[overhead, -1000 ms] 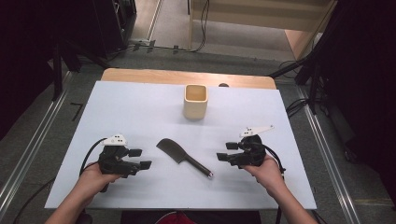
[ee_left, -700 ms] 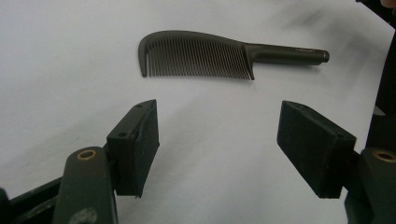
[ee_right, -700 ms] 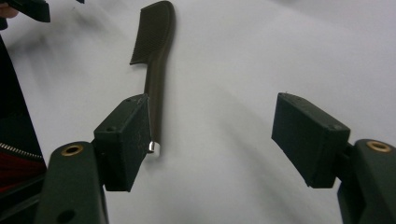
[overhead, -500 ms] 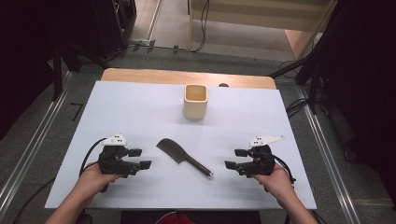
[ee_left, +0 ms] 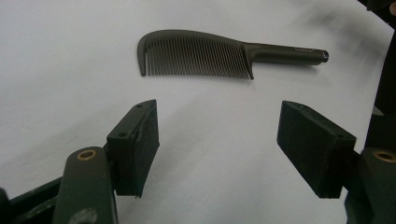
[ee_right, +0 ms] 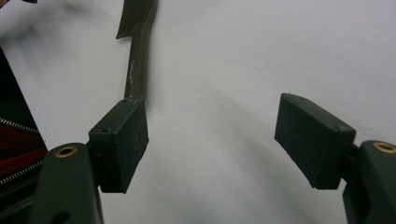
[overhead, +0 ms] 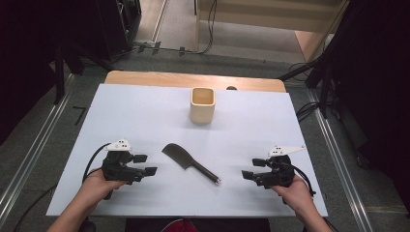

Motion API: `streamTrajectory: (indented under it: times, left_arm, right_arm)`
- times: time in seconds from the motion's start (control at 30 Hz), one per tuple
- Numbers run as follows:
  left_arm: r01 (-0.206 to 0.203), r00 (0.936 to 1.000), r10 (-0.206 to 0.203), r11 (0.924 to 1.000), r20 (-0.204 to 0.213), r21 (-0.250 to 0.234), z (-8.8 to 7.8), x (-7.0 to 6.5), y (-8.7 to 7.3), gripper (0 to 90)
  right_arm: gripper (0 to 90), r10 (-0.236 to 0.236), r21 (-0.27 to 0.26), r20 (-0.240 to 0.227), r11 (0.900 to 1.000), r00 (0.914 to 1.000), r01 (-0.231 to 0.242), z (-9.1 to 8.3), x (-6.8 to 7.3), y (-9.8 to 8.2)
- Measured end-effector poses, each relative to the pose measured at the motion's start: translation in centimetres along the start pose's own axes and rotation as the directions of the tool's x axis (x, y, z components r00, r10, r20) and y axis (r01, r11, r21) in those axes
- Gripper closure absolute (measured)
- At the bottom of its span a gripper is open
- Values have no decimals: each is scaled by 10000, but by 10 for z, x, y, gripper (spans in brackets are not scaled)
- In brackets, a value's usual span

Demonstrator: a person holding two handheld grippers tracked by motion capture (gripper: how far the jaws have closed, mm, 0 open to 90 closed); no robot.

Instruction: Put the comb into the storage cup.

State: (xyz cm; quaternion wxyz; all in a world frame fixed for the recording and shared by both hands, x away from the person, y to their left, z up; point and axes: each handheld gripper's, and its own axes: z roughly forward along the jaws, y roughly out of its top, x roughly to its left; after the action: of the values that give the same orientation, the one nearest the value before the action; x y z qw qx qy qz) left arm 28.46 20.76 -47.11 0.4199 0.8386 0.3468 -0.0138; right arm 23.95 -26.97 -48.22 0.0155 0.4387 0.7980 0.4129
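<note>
- You have one dark comb (overhead: 188,163) lying flat, just below the middle of the high view; the same comb sits near the top of the left gripper view, and its handle runs along the upper left of the right gripper view.
- You have one square wooden cup (overhead: 202,105), upright, above the middle of the high view.
- You have one white sheet (overhead: 270,125) covering the table across the centre of the frame.
- You are holding two grippers: the left gripper (overhead: 144,164) at the lower left, the right gripper (overhead: 253,169) at the lower right.
- Each gripper has two black jaws, four in all.
</note>
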Motion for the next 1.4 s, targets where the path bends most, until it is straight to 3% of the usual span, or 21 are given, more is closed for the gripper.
streamTrajectory:
  times: [0.23, 0.4, 0.67, 0.93, 1.4]
  left_arm:
    - [20, 10000, -20, 10000, 12, -4, 0, 1, 0, 308]
    - [65, 10000, -65, 10000, -19, -24, 0, 1, 0, 308]
    - [102, 9999, -102, 9999, -52, -51, 0, 1, 0, 307]
    - [66, 10000, -66, 10000, -44, -40, 0, 1, 0, 307]
    - [24, 10000, -25, 10000, -21, -19, 0, 1, 0, 308]
  right_arm:
    - [181, -115, 56, 98, 9999, 9999, 115, 3, 3, 5]
    - [180, -78, 29, -103, 10000, 9999, 79, 5, 9, 15]
    - [170, -674, -30, -261, 9977, 9974, 673, 18, 19, 30]
    - [171, -836, 91, -436, 9964, 9955, 841, 29, 27, 43]
    - [179, -991, 209, -563, 9947, 9935, 1004, 42, 35, 53]
